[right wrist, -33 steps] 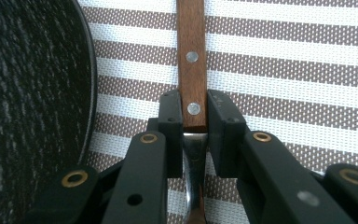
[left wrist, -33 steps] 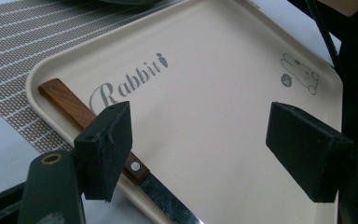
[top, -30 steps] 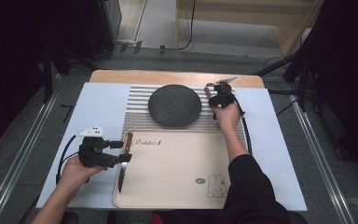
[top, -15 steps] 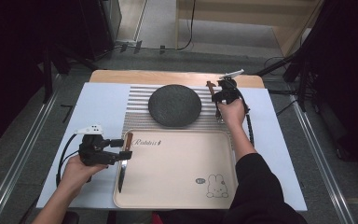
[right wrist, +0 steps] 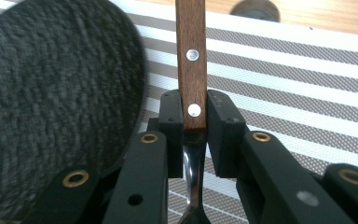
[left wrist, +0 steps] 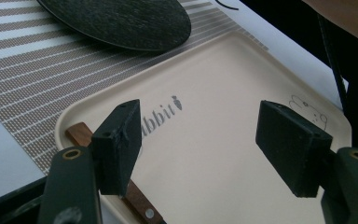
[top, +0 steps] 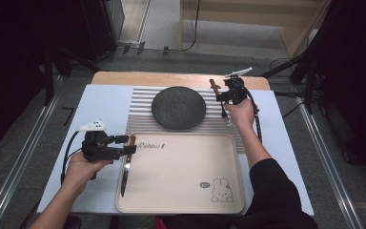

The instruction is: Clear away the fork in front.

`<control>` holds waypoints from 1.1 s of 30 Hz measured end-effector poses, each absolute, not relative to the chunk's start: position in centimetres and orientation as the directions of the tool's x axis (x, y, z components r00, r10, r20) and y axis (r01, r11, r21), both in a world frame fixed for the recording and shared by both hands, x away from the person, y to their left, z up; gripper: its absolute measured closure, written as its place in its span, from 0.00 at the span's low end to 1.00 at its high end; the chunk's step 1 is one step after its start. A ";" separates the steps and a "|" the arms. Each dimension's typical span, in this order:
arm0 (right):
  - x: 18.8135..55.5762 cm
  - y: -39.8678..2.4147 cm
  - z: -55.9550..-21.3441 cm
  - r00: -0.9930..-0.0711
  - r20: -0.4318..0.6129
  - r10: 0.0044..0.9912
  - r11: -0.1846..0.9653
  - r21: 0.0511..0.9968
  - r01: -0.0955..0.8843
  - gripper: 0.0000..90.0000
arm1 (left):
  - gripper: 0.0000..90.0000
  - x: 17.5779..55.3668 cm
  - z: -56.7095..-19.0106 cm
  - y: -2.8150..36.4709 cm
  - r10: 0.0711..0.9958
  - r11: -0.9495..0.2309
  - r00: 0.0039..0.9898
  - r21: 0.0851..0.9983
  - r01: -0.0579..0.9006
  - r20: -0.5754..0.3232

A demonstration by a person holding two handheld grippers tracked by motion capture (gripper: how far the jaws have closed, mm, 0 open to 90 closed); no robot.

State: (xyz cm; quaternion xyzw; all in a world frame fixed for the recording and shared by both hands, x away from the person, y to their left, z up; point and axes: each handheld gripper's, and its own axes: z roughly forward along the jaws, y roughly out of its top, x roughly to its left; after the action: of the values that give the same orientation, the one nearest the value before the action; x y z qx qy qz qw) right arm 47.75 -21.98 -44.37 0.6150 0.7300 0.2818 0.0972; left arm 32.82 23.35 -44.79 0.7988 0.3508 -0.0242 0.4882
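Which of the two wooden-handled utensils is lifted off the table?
The fork by the dark plate, clamped in the right gripper. The knife lies on the tray's left rim.

the right gripper [right wrist: 195, 135] has its jaws clamped on the wooden handle [right wrist: 190, 60] of a fork, just where the handle meets the metal neck [right wrist: 192, 186]. the handle points up and away, two rivets showing. a dark round plate [right wrist: 51, 102] lies left on the striped mat [right wrist: 298, 93].
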 end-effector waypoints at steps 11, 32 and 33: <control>46.8 -20.5 -43.0 -0.305 0.228 0.925 0.124 0.576 0.808 0.84 | 0.30 35.4 -43.7 22.1 0.559 -0.281 0.734 0.746 0.604 -0.384; 45.2 -18.0 -42.7 -0.393 0.271 0.879 0.151 0.623 0.767 0.84 | 0.30 38.9 -42.0 18.8 0.584 -0.286 0.737 0.763 0.580 -0.341; 45.1 -17.9 -42.7 -0.396 0.272 0.877 0.152 0.626 0.765 0.84 | 0.30 39.1 -42.0 18.6 0.585 -0.285 0.734 0.760 0.584 -0.345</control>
State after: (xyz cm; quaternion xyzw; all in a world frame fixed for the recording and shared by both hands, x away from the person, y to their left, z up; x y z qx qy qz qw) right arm 45.15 -17.86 -42.70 0.5439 0.7548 0.3584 0.0782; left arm 39.08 18.59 -42.03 0.8015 0.3645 0.0004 0.4740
